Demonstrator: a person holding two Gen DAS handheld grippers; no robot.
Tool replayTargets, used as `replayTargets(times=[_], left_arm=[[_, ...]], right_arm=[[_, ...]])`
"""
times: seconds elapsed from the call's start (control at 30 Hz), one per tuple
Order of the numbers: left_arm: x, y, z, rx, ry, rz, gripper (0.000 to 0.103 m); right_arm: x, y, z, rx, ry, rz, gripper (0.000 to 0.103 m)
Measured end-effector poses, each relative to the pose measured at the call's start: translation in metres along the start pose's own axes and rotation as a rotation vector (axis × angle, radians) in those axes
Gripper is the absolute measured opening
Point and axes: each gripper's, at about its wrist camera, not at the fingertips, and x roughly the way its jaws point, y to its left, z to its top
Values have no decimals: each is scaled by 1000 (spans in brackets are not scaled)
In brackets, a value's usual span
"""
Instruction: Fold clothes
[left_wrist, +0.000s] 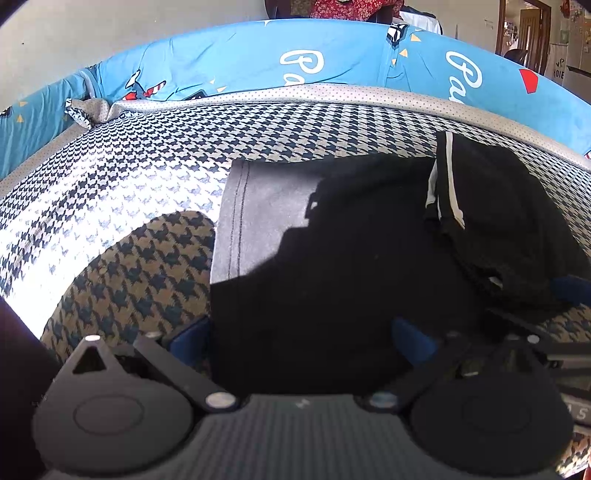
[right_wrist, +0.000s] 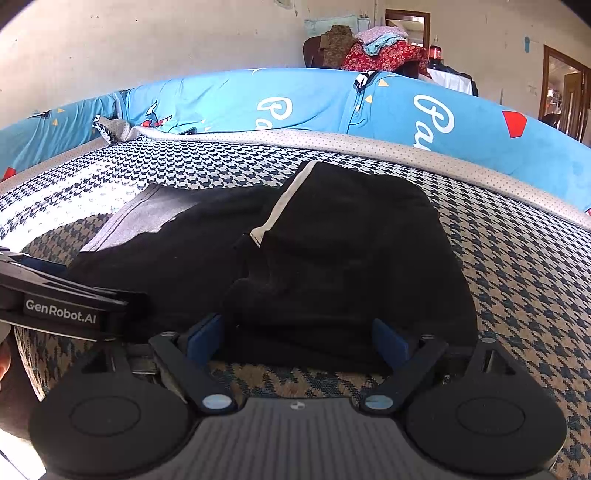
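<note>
Black garment with white side stripe (right_wrist: 332, 236) lying partly folded mid-bed on houndstooth-patterned bed cover (right_wrist: 517, 266), toward near edge. Left gripper (left_wrist: 301, 338) and right gripper (right_wrist: 297, 338) both spread wide at hem, grasping nothing. Judged stage: between folds. Next: clench near hem corners, carry across.

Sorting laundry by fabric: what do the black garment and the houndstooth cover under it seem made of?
The black garment looks like soft matte knit, probably cotton jersey: no sheen, limp folds, a stitched hem, white stripe trim. The houndstooth cover looks like coarser woven cloth, its check seemingly woven in; fibre unclear.
</note>
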Motion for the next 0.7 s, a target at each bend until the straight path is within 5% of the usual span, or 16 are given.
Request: replayTargets(times=[0.7], left_arm=[[-2,0,-3,-2,-8,4,103]], right_arm=[[-1,1,0,-2,-5,-6,90]])
